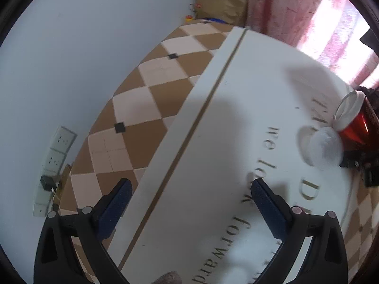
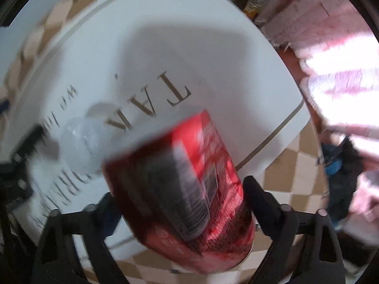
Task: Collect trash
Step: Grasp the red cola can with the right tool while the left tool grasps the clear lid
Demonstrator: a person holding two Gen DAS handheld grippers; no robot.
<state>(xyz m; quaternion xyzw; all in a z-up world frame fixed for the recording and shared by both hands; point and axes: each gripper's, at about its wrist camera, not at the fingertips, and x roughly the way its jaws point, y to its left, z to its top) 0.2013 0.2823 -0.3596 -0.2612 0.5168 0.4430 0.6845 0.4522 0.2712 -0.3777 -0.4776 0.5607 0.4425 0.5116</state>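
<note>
My right gripper (image 2: 180,194) is shut on a red can (image 2: 184,184) with a white rim and holds it tilted over the white lettered board (image 2: 189,47). The can also shows at the right edge of the left wrist view (image 1: 355,120). A crumpled clear plastic cup (image 1: 325,146) lies on the board right beside the can; it also shows in the right wrist view (image 2: 80,142). My left gripper (image 1: 189,189) is open and empty above the board's (image 1: 236,123) near edge, well left of the cup.
The board lies on a brown and cream chequered floor (image 1: 146,90). A brown paper bag (image 1: 220,6) stands by the far wall. Pink curtains (image 1: 308,11) hang at the back right. Wall sockets (image 1: 54,161) are at the left. Dark clothing (image 2: 341,172) lies right of the board.
</note>
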